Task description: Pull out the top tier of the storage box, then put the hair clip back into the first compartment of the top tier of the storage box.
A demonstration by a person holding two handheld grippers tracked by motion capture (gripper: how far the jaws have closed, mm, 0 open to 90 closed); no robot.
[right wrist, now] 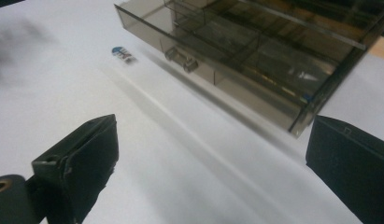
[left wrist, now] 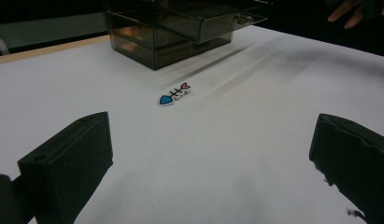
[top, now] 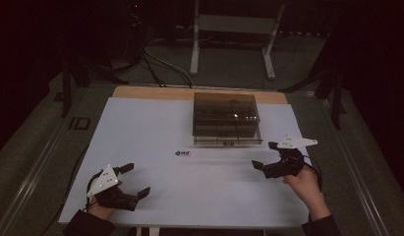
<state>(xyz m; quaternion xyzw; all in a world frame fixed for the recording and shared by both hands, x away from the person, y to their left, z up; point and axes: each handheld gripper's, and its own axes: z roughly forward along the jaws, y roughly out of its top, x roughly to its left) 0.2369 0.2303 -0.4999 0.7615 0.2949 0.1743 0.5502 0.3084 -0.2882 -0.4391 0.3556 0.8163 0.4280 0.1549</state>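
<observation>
Smoky clear plastic makes up the drawer box (top: 227,119) at the far middle of the white desk (top: 140,128); it looks stiff, light and slick, best taken by the small front handle (right wrist: 181,59). Its drawer fronts face the person, long axis across the desk. Left gripper (top: 135,181) and right gripper (top: 265,155) both hover with jaws wide and empty.

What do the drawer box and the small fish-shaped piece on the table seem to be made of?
The drawer box looks like smoky, see-through hard plastic with a glossy finish: its inner dividers show through the walls, and its edges catch highlights. The fish-shaped piece looks like a thin, flat printed sticker or plastic cutout, with a blue head, black bones and a pink tail on white; which of the two is not clear.
</observation>
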